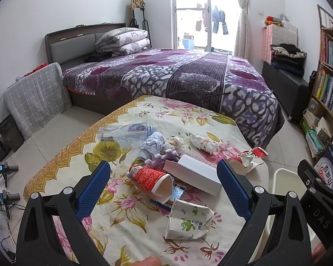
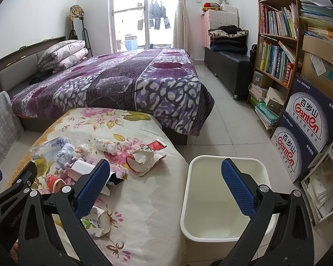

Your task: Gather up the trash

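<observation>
Through the left wrist camera, I am holding the left gripper [image 1: 163, 187] with its fingers spread wide and empty; the red paper cup [image 1: 152, 180] and white box [image 1: 194, 176] are lying on the bench [image 1: 62, 166] between them, beneath. Through the right wrist camera, the right gripper [image 2: 165, 185] is gaping too, empty, the white bin [image 2: 189, 199] sitting between its fingers, the torn red wrapper [image 2: 144, 158] lying just beyond the left finger.

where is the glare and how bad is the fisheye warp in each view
Left wrist view: the window is blown out white, and the bed and bookshelf bow outward. Right wrist view: same overexposed window, bookshelf leaning, corners black; bin evenly lit.
</observation>
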The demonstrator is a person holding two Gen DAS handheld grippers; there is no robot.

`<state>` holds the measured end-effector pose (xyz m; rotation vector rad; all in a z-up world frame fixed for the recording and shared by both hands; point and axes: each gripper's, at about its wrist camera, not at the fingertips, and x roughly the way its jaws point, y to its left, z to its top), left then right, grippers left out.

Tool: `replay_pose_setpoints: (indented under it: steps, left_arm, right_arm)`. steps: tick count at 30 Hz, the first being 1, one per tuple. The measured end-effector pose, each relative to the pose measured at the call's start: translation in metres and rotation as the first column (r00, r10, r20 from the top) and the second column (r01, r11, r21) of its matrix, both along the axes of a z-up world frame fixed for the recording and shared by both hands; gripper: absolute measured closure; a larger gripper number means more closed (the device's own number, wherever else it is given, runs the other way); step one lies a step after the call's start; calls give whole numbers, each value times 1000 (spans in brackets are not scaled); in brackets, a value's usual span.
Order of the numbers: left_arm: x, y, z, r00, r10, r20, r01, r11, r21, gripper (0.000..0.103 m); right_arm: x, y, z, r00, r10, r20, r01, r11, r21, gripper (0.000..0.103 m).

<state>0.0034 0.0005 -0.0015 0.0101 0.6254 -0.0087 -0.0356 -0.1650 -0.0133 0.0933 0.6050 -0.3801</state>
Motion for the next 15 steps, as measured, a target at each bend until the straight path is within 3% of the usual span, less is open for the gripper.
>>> replay_pose_setpoints:
  steps: [15]
  left_arm:
    - [0,0,-2,1000,-1,-18,1,1000,2,9]
  right_arm:
    - [-1,-2,-1,1000,-2,-8,2,1000,1,7]
